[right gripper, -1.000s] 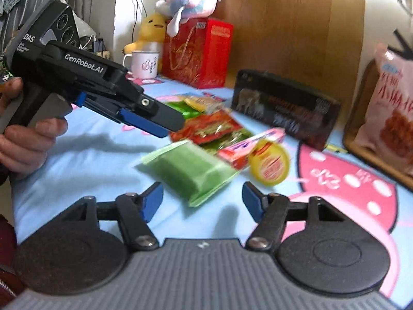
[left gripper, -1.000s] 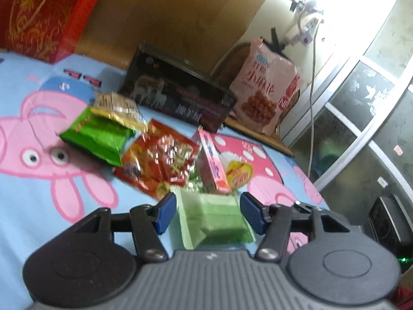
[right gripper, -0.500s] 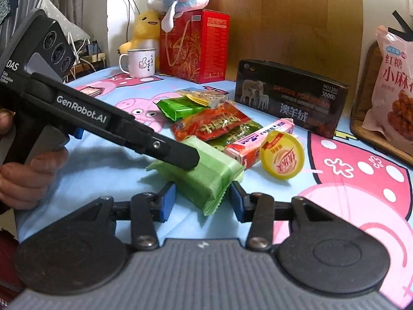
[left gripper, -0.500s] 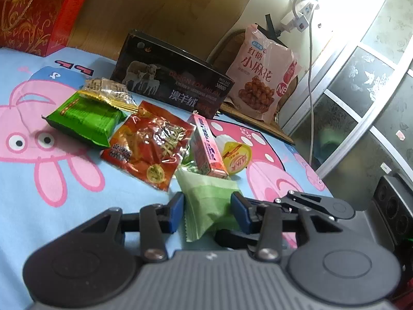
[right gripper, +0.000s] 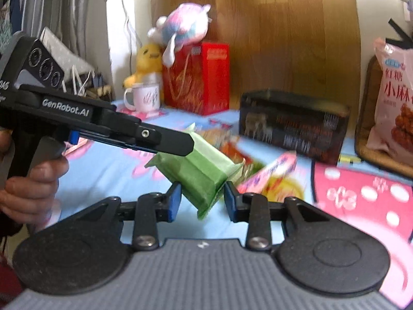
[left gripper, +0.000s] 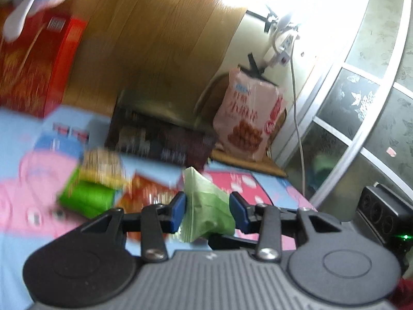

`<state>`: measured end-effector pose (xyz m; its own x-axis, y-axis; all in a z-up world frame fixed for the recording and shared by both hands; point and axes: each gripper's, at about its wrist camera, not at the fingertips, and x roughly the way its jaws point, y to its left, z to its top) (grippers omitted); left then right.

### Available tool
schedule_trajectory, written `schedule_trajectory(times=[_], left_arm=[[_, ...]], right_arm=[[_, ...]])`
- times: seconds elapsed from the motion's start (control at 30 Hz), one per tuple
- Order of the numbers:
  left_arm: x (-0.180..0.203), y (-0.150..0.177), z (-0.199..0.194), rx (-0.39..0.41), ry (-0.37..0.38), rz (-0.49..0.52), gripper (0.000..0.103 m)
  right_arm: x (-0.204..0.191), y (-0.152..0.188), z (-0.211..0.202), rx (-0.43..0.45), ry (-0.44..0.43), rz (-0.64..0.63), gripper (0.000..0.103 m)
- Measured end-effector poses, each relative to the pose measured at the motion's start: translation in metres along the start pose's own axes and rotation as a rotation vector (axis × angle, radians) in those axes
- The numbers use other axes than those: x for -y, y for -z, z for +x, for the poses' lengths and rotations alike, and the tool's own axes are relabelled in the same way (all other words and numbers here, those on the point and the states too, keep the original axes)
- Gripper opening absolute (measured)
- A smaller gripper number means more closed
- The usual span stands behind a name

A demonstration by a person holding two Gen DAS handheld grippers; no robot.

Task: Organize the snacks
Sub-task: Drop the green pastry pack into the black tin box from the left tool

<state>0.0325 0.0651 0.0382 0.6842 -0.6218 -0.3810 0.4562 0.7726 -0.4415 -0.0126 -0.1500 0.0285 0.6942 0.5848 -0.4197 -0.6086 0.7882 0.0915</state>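
1. Left wrist view, much blurred. The left gripper (left gripper: 207, 210) is clamped on a pale green snack packet (left gripper: 206, 206), its blue pads pressing the packet's two sides. The packet appears lifted clear of the blue cartoon-print bed cover (left gripper: 20, 134). The other snacks lie in a loose heap at 10 o'clock from the gripper: a bright green packet (left gripper: 86, 199) and a red packet (left gripper: 152, 192). A dark box (left gripper: 160, 142) stands at 12 o'clock and a pink snack bag (left gripper: 251, 121) leans upright at 1 o'clock.

2. Right wrist view. The right gripper (right gripper: 201, 199) has its fingers apart, one either side of the packet's lower corner; I cannot tell whether they touch it. The left gripper reaches in from 9 o'clock, holding the packet tilted. This looks like a handover or a shared lift, so the packet can be sorted away from the heap. A pink carton (right gripper: 268, 175) lies at 2 o'clock.
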Motion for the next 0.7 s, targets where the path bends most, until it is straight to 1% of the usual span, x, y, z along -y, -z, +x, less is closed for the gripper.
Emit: schedule_trajectory(times=[0.17,0.27,0.37,0.4,0.5,0.53,0.57,0.6,0.63,0.7], left_arm=[[0.0,-0.054,0.03,0.062,-0.028,0.054,0.037],[-0.004,-0.083,0.057,0.09,-0.062,0.087,0.037],[-0.015,-0.105,0.092,0.095,-0.107,0.089,0.039],[-0.02,-0.109,0.102,0.094,-0.123,0.089,0.041],[-0.033,-0.116,0.134,0.076,-0.21,0.097,0.049],[-0.037,-0.116,0.141,0.058,-0.247,0.099,0.048],[-0.04,-0.116,0.143,0.042,-0.259,0.092,0.048],[-0.044,-0.116,0.139,0.042,-0.244,0.076,0.048],[-0.047,-0.115,0.13,0.057,-0.222,0.058,0.049],[-0.051,-0.111,0.109,0.079,-0.212,0.03,0.05]], right_arm=[[0.023,-0.038,0.02,0.087,0.05,-0.007,0.039],[0.044,-0.063,0.041,0.114,0.081,-0.005,0.039],[0.073,-0.085,0.071,0.109,0.1,0.015,0.039],[0.081,-0.09,0.081,0.102,0.107,0.022,0.039],[0.102,-0.098,0.111,0.072,0.13,0.041,0.044],[0.106,-0.099,0.119,0.066,0.15,0.048,0.048],[0.111,-0.099,0.125,0.061,0.162,0.058,0.048],[0.115,-0.099,0.126,0.061,0.17,0.075,0.048],[0.117,-0.098,0.123,0.066,0.175,0.093,0.048],[0.119,-0.092,0.108,0.1,0.163,0.116,0.048]])
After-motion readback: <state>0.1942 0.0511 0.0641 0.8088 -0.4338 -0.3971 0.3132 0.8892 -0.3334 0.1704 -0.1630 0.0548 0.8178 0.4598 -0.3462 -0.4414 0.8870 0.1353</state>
